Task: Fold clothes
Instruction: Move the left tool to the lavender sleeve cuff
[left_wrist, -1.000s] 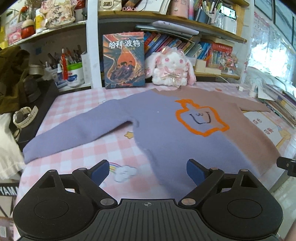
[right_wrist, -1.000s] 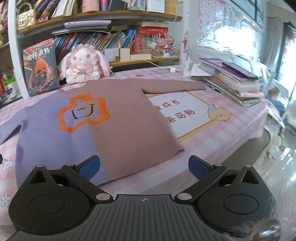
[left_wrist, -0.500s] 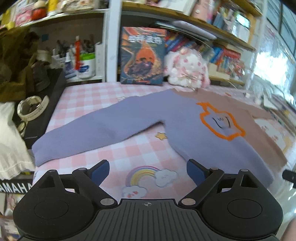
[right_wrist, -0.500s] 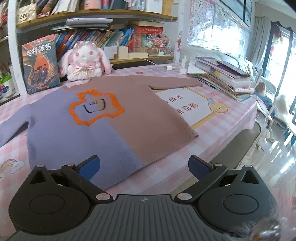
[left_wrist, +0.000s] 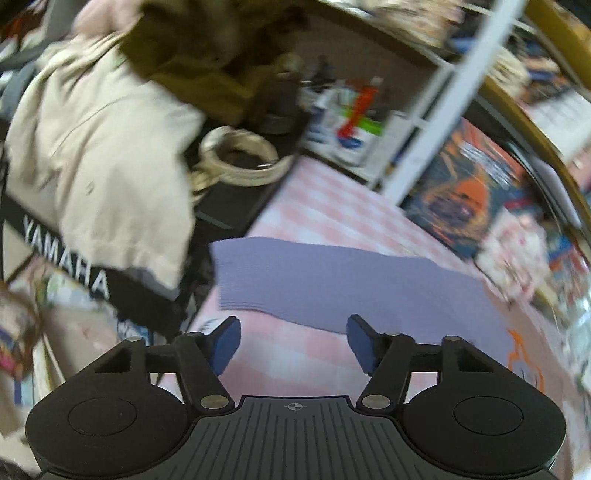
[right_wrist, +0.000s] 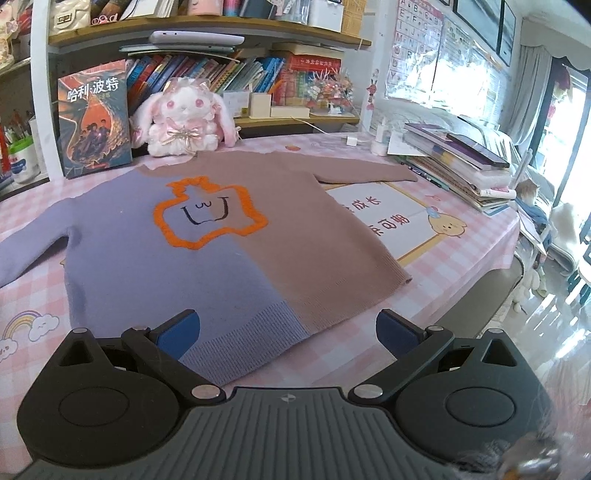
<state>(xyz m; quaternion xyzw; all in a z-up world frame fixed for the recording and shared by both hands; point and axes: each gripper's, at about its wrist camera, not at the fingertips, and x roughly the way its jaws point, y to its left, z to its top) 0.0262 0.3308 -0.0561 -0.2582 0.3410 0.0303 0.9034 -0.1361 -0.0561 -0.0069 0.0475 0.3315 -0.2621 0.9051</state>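
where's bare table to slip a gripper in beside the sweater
Bare checked cloth lies between the sweater hem and the table's near edge, and beside the rainbow print under the purple sleeve. The back by plush bunny and book stack is crowded.

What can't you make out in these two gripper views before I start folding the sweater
- Left wrist view: motion blur smears the book cover and shelf items; nothing there is readable.
- Left wrist view: only the purple sleeve of the sweater shows; the body runs off the right edge.
- Right wrist view: the purple sleeve's cuff is cut off by the left edge, and the sweater hem is partly behind the right gripper.
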